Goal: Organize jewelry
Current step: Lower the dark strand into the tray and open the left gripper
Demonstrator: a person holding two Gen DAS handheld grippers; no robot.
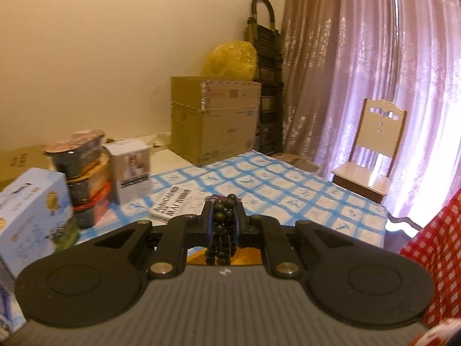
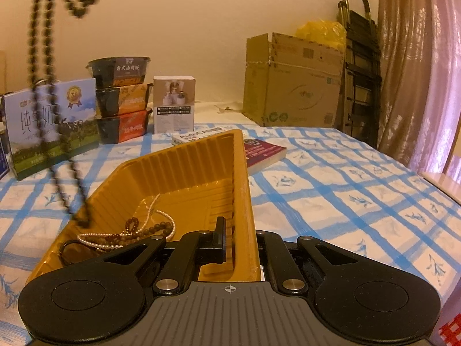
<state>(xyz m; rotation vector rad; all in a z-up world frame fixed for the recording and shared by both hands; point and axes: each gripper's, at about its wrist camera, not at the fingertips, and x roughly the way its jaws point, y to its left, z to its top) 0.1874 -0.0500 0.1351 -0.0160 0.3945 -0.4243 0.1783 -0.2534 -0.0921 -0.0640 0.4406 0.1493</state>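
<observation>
My left gripper [image 1: 224,206] is shut on a bunched strand of dark round beads [image 1: 219,228], which hangs down between its fingers. In the right wrist view the same dark bead strand [image 2: 40,66] dangles, blurred, from the top left, and its lower end reaches the left rim of the tray. The ribbed orange plastic tray [image 2: 184,173] lies on the blue checked tablecloth [image 2: 331,190]. In it are a pearl chain [image 2: 161,216], a brown bead bracelet [image 2: 157,227] and a dark ring. My right gripper [image 2: 239,242] is shut on the tray's right wall; only its left finger [image 2: 220,238] shows.
A milk carton box [image 2: 52,127], three stacked food bowls [image 2: 122,101] and a small white box [image 2: 173,103] stand at the back left. Two books [image 2: 263,152] lie behind the tray. A cardboard box [image 2: 291,86], a chair [image 1: 371,150] and curtains are further back.
</observation>
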